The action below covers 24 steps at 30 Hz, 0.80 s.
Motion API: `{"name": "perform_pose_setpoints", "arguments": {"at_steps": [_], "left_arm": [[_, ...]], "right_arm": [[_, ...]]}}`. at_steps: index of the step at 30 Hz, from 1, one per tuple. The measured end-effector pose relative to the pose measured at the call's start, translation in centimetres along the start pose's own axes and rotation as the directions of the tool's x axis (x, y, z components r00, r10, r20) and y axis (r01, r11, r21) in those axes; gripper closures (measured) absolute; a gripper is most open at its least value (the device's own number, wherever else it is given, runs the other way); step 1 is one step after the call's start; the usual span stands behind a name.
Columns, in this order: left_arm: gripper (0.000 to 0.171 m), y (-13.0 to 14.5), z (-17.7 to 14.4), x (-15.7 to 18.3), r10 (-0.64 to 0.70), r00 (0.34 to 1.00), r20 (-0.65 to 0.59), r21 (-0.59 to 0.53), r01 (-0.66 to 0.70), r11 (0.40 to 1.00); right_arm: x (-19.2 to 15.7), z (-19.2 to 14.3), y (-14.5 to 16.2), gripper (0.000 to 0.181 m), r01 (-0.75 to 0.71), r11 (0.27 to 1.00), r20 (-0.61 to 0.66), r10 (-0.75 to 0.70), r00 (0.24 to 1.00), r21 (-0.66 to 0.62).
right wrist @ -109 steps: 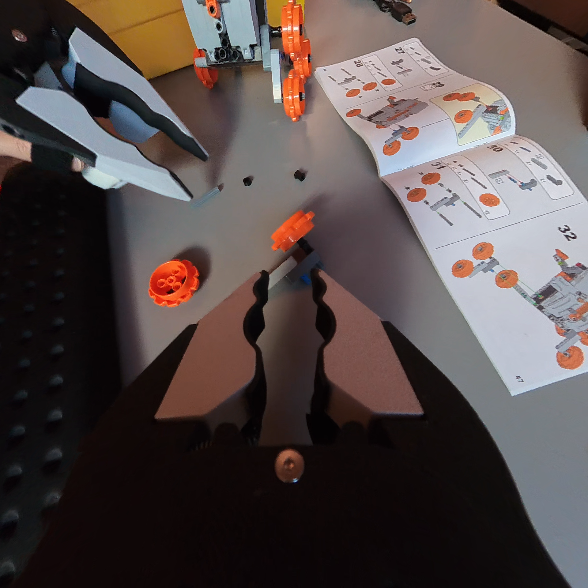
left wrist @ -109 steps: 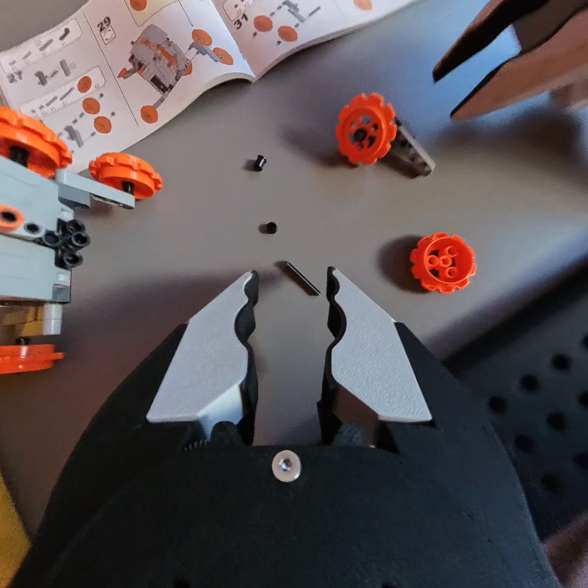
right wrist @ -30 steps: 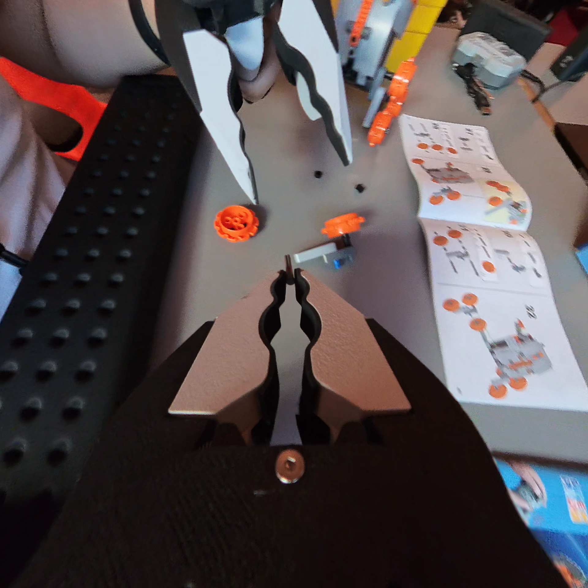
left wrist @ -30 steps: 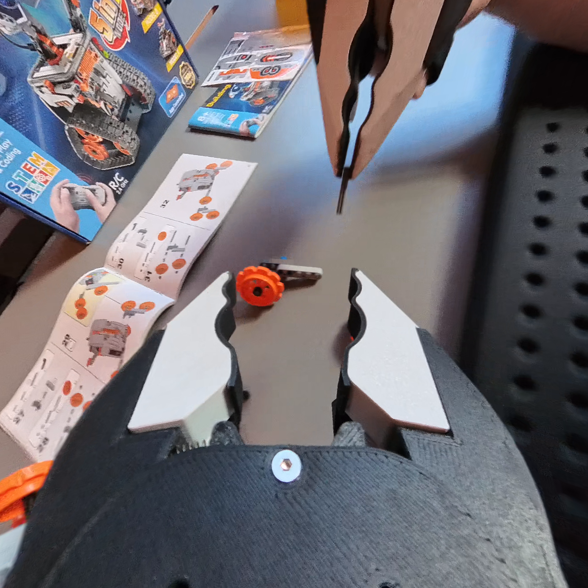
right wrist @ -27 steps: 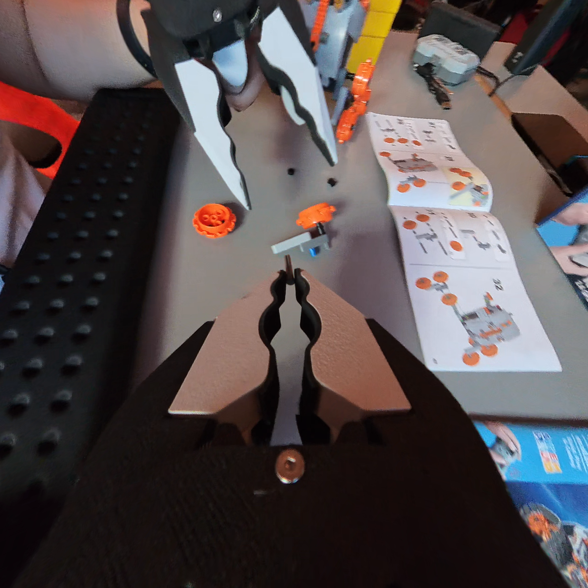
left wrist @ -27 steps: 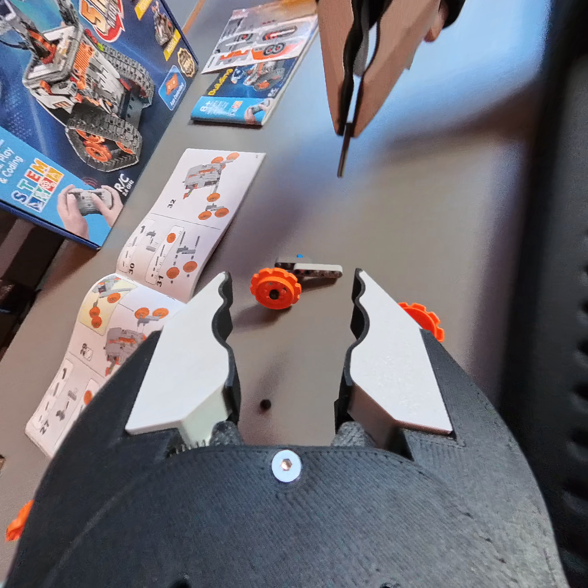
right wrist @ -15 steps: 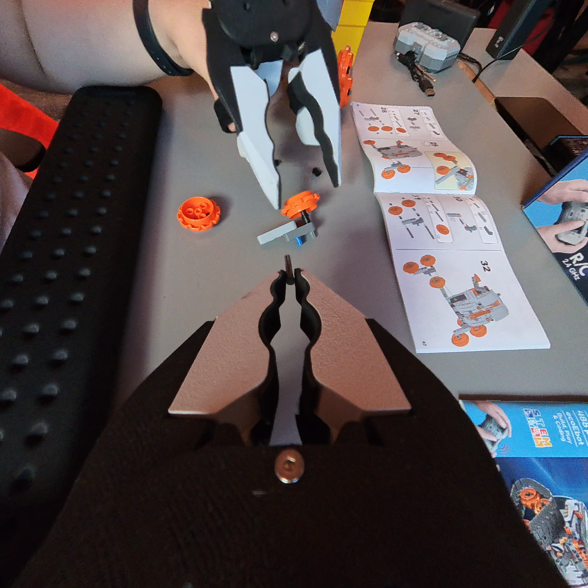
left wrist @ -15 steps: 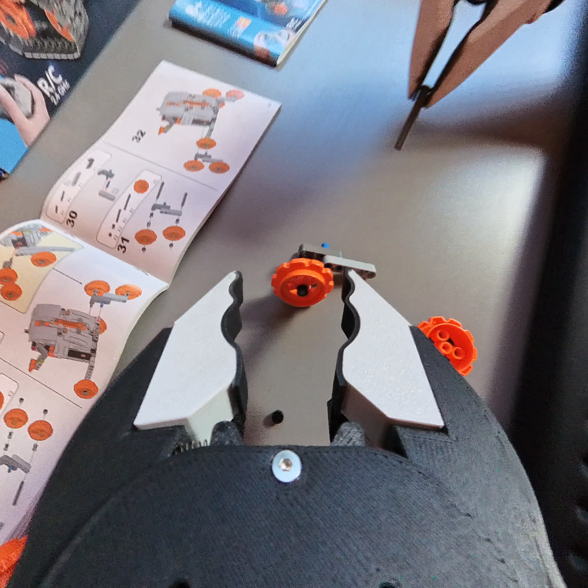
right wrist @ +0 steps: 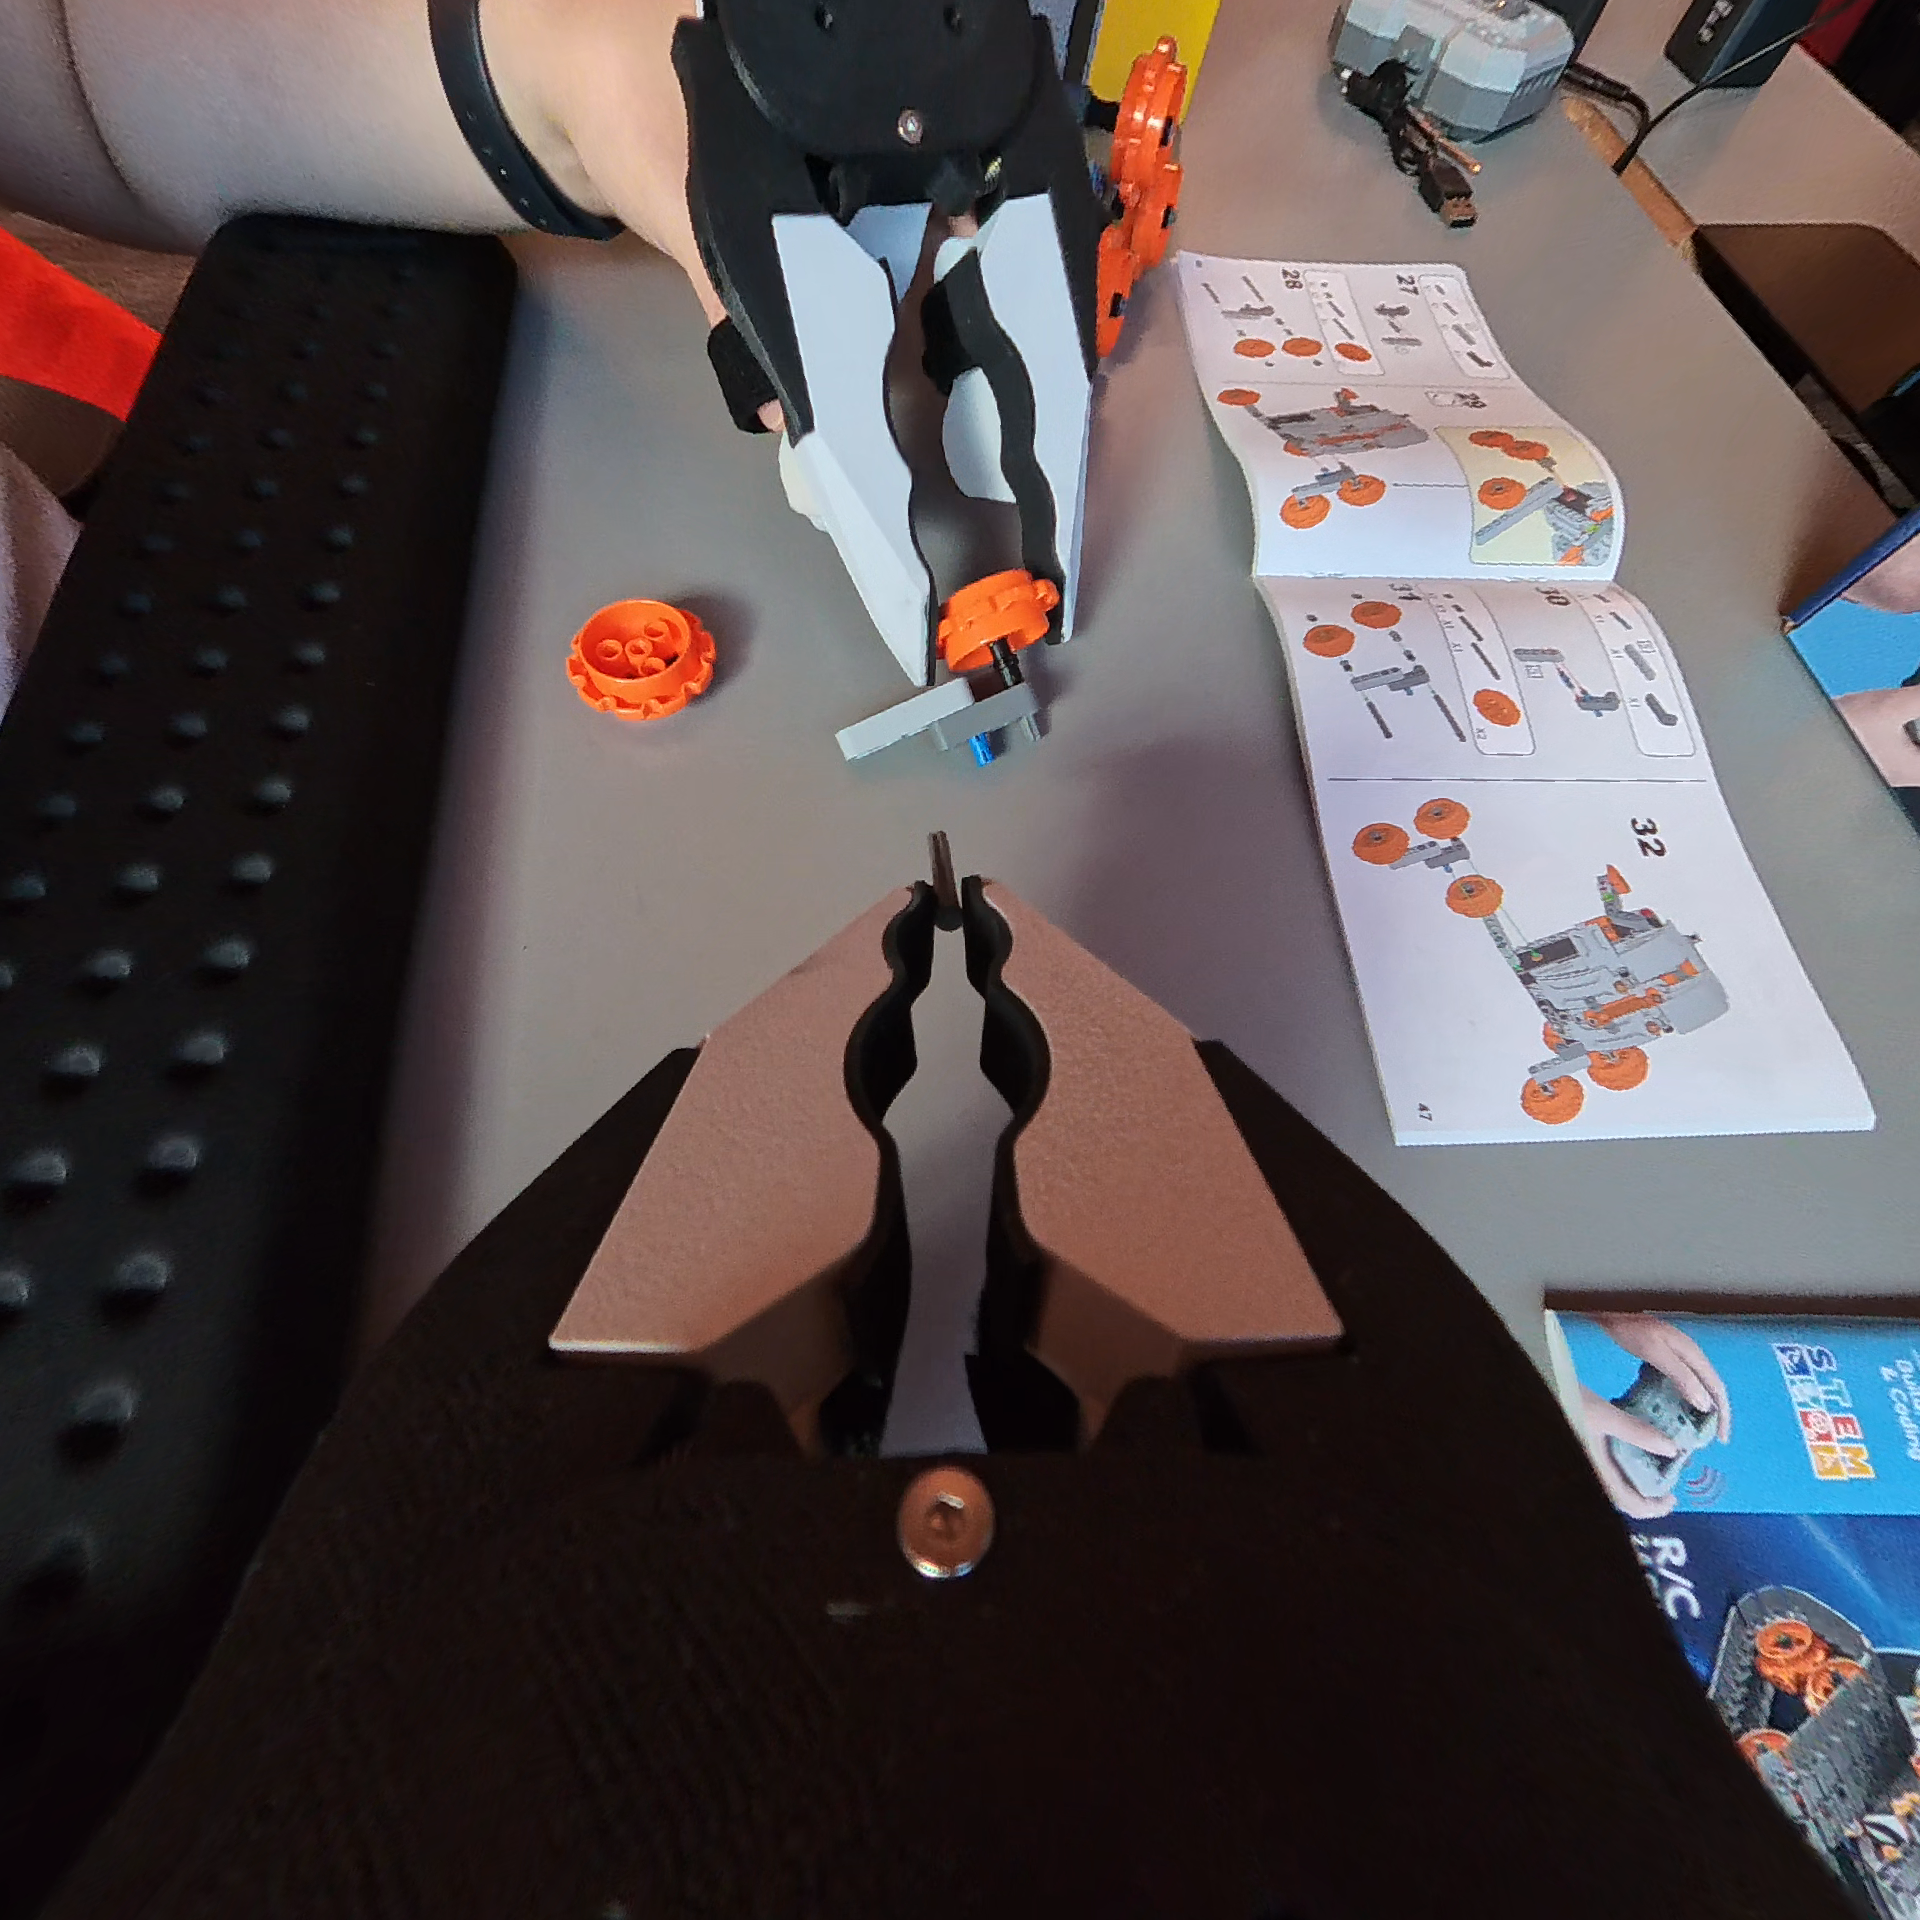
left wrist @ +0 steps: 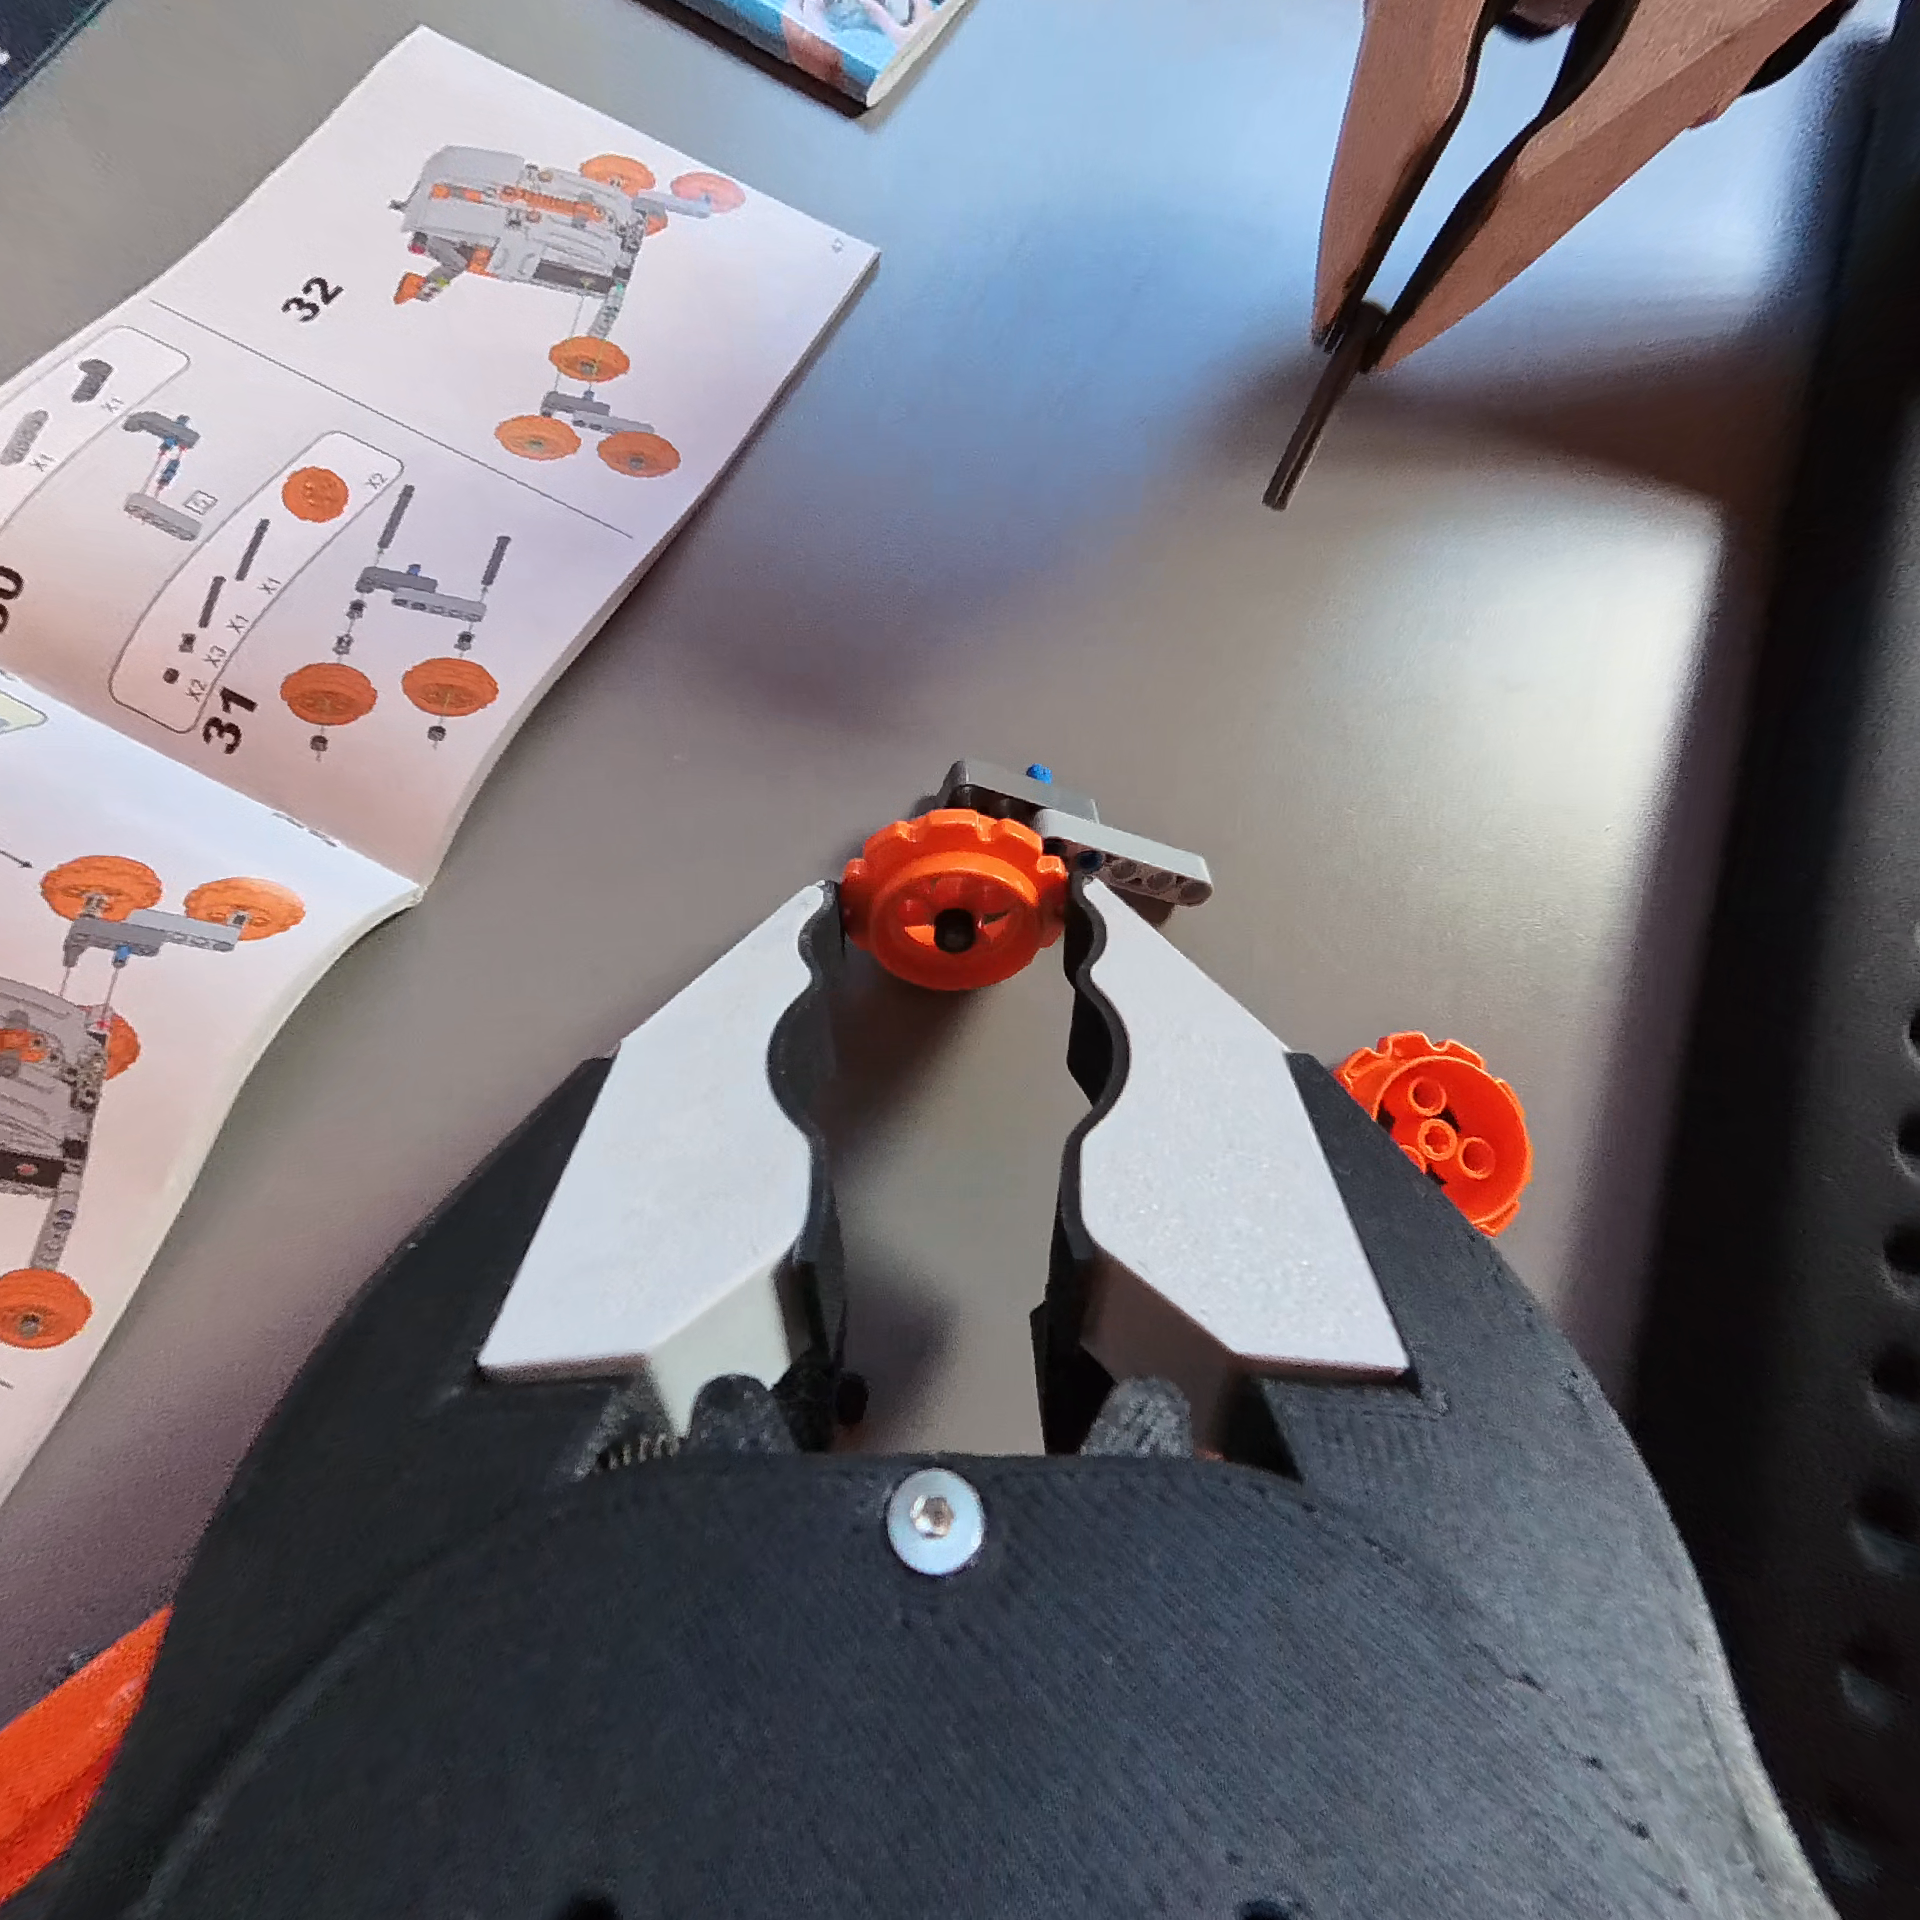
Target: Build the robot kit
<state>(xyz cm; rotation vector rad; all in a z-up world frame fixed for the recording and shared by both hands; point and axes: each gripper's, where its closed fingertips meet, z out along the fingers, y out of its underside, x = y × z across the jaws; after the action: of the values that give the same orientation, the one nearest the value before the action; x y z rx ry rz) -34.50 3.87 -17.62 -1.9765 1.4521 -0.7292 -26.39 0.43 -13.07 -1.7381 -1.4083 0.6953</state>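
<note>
My left gripper [left wrist: 951, 906] has closed its two grey fingertips on either side of an orange toothed wheel [left wrist: 954, 914]. The wheel sits on a short black axle fixed to a grey beam piece [left wrist: 1138, 864] with a blue pin. The right wrist view shows the same grip [right wrist: 995, 615] with the beam [right wrist: 925, 727] below it at the table. My right gripper [right wrist: 940, 896] is shut on a thin black axle [right wrist: 940, 860] that pokes out past its tips. It hovers a short way from the beam and also shows in the left wrist view [left wrist: 1361, 338]. A loose orange wheel [right wrist: 639, 660] lies flat on the table beside my left gripper.
An open instruction booklet [right wrist: 1507, 727] lies right of the parts. A black studded mat [right wrist: 208, 831] borders the table on the left. A blue toy box [right wrist: 1766, 1507] is near right. A part-built model with orange wheels [right wrist: 1143, 156] and a grey unit with a cable [right wrist: 1455, 52] stand at the back. My right fingertips sit around 11 cm from my left ones. My left gripper's tips are some 8 cm from the loose orange wheel [right wrist: 639, 660]. Look for it in the left wrist view [left wrist: 1457, 1085] too.
My left gripper moved forward onto the wheel-and-beam piece and narrowed its fingers around the orange wheel. My right gripper, which earlier picked up the black axle, keeps hold of it and has drawn back.
</note>
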Motion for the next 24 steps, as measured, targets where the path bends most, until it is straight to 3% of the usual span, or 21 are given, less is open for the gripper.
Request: {"name": "perform_pose_setpoints", "arguments": {"at_steps": [10,24], "left_arm": [[0.131,-2.4,-2.0,0.5,-0.032,0.998,-0.049,0.223,0.043,0.974],[0.131,-2.3,-1.7,0.9,-0.040,0.993,-0.114,0.235,0.066,0.970]], "right_arm": [[-1.5,1.5,-0.2,0.177,0.023,0.999,0.049,-0.022,0.999,-0.029],[-1.5,1.6,-0.3,0.177,0.025,0.999,0.046,-0.024,0.999,-0.030]]}}
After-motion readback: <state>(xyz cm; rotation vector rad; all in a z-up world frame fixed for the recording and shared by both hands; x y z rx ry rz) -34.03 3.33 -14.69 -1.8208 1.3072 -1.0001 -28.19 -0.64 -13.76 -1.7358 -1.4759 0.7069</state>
